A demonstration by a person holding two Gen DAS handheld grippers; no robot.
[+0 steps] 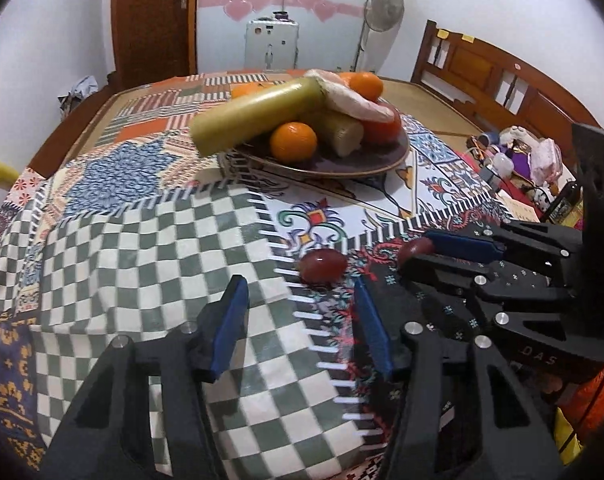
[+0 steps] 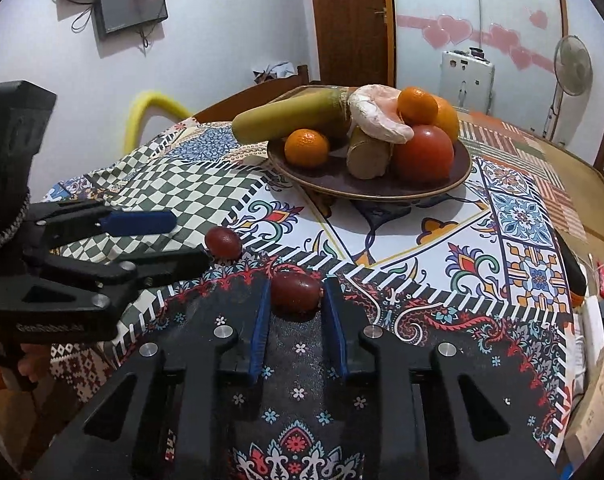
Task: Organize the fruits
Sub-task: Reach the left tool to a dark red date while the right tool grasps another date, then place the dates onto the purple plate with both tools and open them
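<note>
Fruits lie in two places on the patterned worktop: two loose dark red ones near the hand-held grippers, and a heap in the brown bowl well ahead of both. The left hand-held gripper hovers wide open over the checked cloth, holding nothing, with one red fruit on the cloth just ahead of it, nearer its right finger. The right hand-held gripper is partly open with the other red fruit between its blue pads; whether the pads touch it cannot be told. In the bowl, from left to right, are a long yellow-green stalk jutting over the rim, a small orange, a short cut stalk piece, a pale pink wedge on top, and a red round fruit, with two more oranges behind.
</note>
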